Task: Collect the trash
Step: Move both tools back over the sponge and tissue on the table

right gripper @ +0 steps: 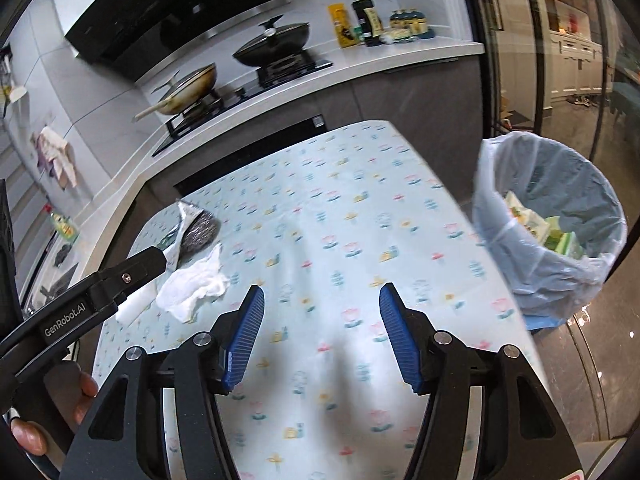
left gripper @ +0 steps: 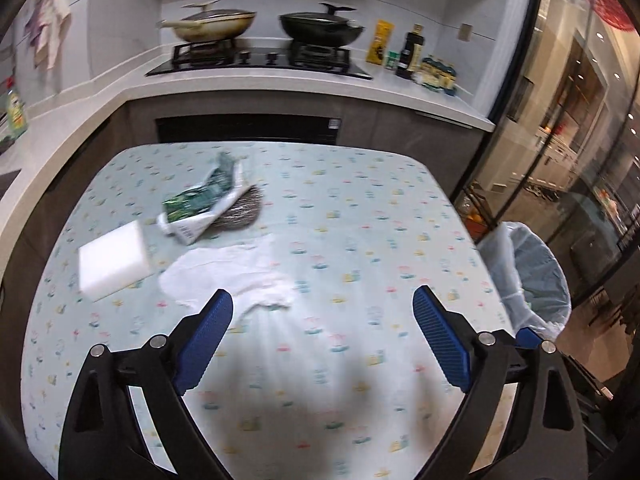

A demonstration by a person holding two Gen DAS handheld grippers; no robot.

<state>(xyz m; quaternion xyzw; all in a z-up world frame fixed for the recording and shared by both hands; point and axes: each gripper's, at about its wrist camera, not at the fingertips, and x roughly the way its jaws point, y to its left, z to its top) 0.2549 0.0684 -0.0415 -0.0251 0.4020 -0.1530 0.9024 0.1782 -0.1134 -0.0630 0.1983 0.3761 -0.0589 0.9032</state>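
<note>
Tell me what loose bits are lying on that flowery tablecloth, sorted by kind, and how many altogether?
White foam block: 1
Crumpled white tissue: 1
Green and white wrapper: 1
Steel wool scrubber: 1
Total: 4

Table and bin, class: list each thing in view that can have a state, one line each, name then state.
Left gripper: open, fingers empty.
Right gripper: open, fingers empty.
Trash bin: lined with a bag, some packaging inside.
White tissue: crumpled, lying on the table.
Green wrapper: crumpled, resting against the steel scourer.
White sponge: lying flat.
Black wok: lid on.
</note>
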